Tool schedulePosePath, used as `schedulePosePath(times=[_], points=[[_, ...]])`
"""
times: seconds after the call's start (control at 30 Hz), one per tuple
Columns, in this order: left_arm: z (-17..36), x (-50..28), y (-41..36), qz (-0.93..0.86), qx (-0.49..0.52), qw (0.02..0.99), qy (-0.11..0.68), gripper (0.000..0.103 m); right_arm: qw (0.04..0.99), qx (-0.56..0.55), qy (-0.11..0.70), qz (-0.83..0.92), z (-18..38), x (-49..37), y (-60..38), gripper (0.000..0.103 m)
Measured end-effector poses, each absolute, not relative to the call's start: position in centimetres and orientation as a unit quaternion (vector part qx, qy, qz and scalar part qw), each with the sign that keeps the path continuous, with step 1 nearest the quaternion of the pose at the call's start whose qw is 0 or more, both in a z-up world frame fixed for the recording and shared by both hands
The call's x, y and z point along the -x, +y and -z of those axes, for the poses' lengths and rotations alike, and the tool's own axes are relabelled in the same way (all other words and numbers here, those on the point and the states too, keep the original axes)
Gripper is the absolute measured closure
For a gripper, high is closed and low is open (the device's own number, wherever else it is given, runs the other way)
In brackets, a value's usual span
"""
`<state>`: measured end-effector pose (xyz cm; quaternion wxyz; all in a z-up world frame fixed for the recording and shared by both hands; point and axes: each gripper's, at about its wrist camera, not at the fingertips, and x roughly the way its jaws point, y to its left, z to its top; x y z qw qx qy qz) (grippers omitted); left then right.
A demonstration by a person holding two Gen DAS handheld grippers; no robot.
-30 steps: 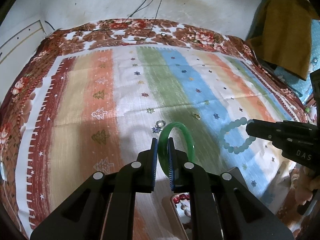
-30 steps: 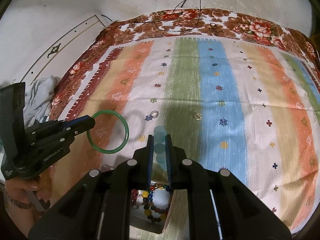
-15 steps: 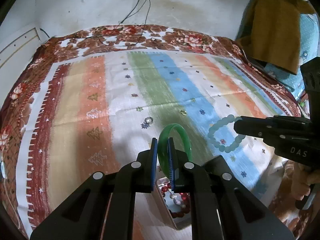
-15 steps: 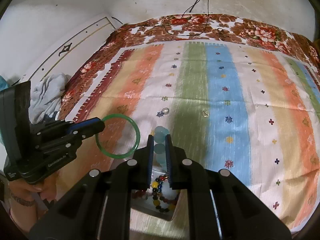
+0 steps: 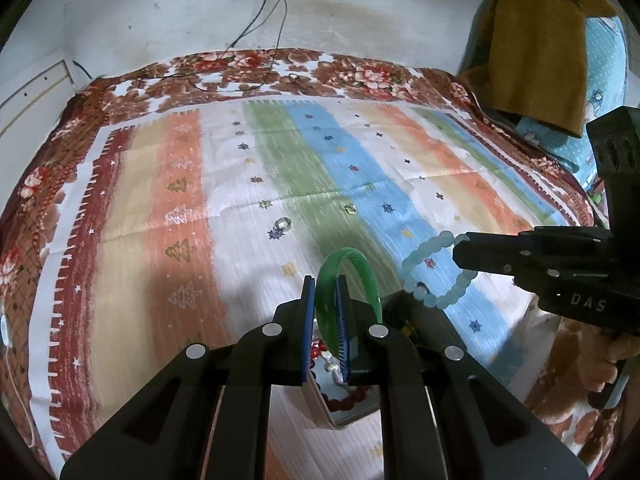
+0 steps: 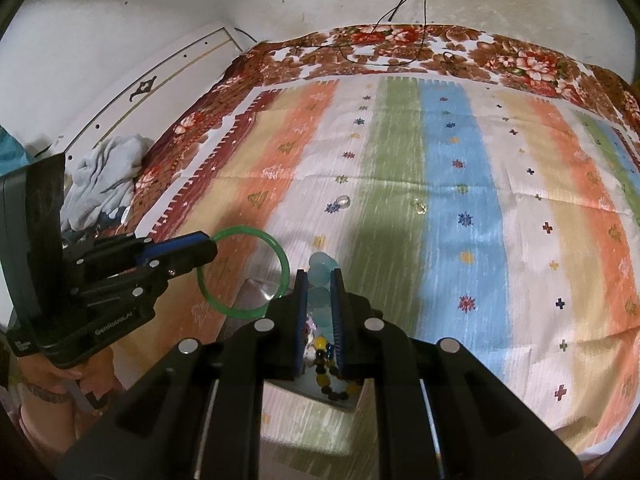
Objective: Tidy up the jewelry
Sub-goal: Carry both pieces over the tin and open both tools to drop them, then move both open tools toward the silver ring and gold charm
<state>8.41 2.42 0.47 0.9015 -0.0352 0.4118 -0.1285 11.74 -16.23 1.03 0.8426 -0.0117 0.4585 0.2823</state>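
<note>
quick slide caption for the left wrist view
Left gripper clamps a glossy green bangle above a jewelry box; right gripper holds a pale blue beaded bracelet.

My left gripper (image 5: 325, 312) clamps a green bangle (image 5: 362, 268) upright above an open box (image 5: 344, 404) of red beads. At right, my right gripper (image 5: 460, 250) pinches a pale blue bead bracelet (image 5: 420, 258) over the striped bedspread (image 5: 192, 216).

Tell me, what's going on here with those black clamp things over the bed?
A person is sorting jewelry with two hand-held grippers. The left gripper is shut on a green bangle, and the right gripper is shut on a pale blue bead bracelet. Both hang over an open box already holding beaded pieces. Two small rings lie on the striped bedspread.
</note>
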Motion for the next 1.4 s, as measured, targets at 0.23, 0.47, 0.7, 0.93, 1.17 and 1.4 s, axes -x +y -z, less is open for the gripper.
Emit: schedulePosePath(times=[0.23, 0.47, 0.7, 0.93, 1.17, 1.4], points=[[1.2, -7.7, 1.7, 0.144, 0.037, 0.887, 0.438, 0.089, 0.831, 0.003, 0.475, -0.288, -0.1, -11.5, -16.4, 0.088], [1.9, -8.4, 2.0, 0.127, 0.026, 0.886, 0.446, 0.062, 0.834, -0.010, 0.485, -0.263, 0.5, -12.4, -17.3, 0.056], [2.2, -9.4, 2.5, 0.112, 0.023, 0.885, 0.451, 0.056, 0.836, -0.030, 0.497, -0.231, 1.3, -14.3, -18.7, 0.053], [2.2, -10.6, 2.5, 0.108, 0.019, 0.885, 0.453, 0.054, 0.832, -0.042, 0.507, -0.222, 2.2, -16.2, -19.1, 0.052], [2.5, -12.7, 2.5, 0.103, 0.003, 0.883, 0.458, 0.046, 0.826, -0.064, 0.518, -0.210, 3.3, -18.2, -19.9, 0.044], [3.8, -15.3, 3.6, 0.093, 0.016, 0.875, 0.475, 0.039, 0.828, -0.061, 0.522, -0.194, 3.9, -20.1, -20.2, 0.043]])
